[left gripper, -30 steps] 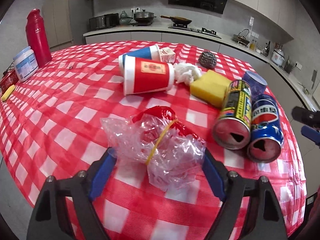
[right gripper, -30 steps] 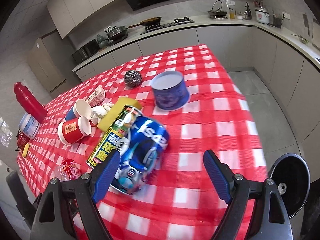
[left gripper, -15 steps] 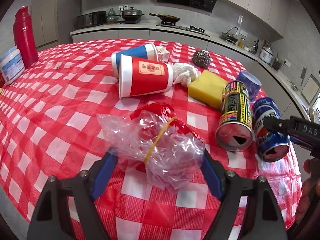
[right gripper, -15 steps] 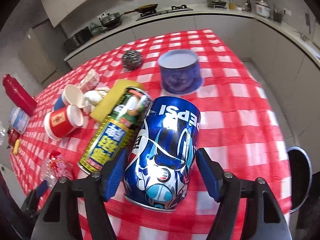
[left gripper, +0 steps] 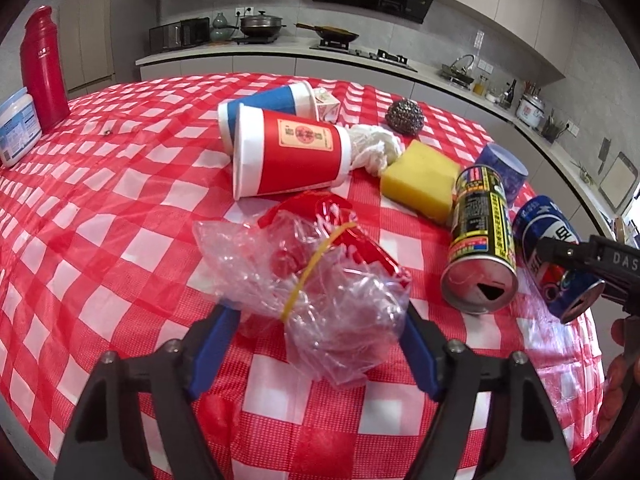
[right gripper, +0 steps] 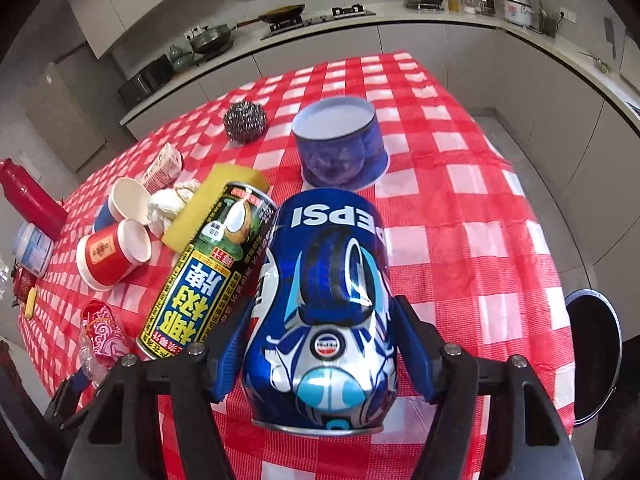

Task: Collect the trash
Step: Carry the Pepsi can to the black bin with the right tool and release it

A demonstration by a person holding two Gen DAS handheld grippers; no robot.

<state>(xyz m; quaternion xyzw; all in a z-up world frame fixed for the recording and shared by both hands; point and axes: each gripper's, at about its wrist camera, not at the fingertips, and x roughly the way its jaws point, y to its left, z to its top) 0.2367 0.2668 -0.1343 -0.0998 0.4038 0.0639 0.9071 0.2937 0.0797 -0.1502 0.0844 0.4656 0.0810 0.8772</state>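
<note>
A crumpled clear plastic bag (left gripper: 304, 288) with red inside and a yellow rubber band lies on the red checked table, between the fingers of my left gripper (left gripper: 320, 344), which stand wide apart around it. My right gripper (right gripper: 320, 344) has its blue pads (right gripper: 228, 356) against both sides of a blue Pepsi can (right gripper: 324, 304) lying on its side; the can also shows in the left wrist view (left gripper: 552, 256). A yellow-and-black drink can (left gripper: 480, 236) lies beside it. A red paper cup (left gripper: 288, 156) and a blue paper cup (left gripper: 272, 104) lie further back.
A yellow sponge (left gripper: 420, 180), a white crumpled tissue (left gripper: 372, 148), a small carton (left gripper: 328, 106), a steel scourer (left gripper: 405, 117) and a blue tub (right gripper: 340, 144) sit on the table (left gripper: 100, 200). A red flask (left gripper: 40, 68) and white jar (left gripper: 16, 128) stand far left. A black bin (right gripper: 592, 348) stands beside the table.
My right gripper has moved forward over the Pepsi can and closed in on its sides. My left gripper has stayed around the plastic bag, shifting only slightly.
</note>
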